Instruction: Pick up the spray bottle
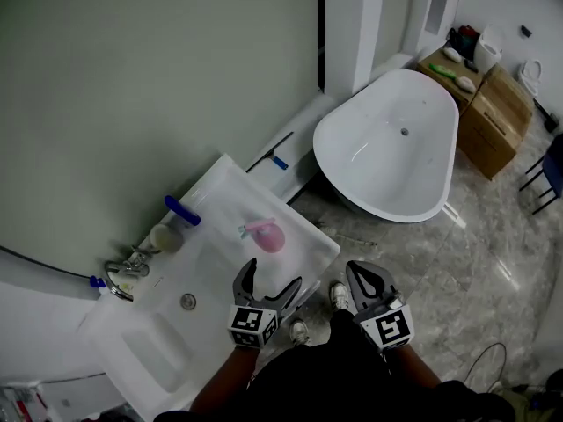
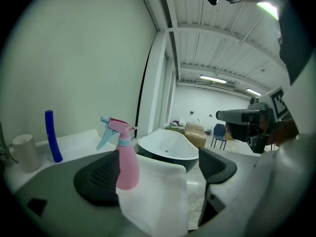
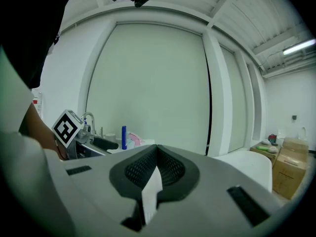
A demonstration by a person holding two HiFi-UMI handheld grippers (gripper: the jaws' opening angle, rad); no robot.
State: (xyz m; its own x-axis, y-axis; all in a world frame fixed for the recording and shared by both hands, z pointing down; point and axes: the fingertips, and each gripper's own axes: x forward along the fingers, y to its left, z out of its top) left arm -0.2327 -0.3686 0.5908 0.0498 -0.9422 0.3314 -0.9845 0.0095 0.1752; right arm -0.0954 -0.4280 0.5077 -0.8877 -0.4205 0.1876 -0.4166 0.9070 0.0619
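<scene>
Spray bottle [image 1: 268, 235]: one; mug [image 1: 164, 236]: one

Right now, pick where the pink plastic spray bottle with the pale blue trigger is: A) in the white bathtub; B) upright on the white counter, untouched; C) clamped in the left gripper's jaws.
B: the pink plastic spray bottle stands upright on the white counter, ahead of the left gripper, whose jaws are apart and clear of it.

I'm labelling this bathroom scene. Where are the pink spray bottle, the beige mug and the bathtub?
spray bottle [image 2: 127, 167]: left gripper view, on its pink body.
mug [image 2: 25, 153]: left gripper view, on its side wall.
bathtub [image 1: 369, 156]: head view, on its bare inner wall.
</scene>
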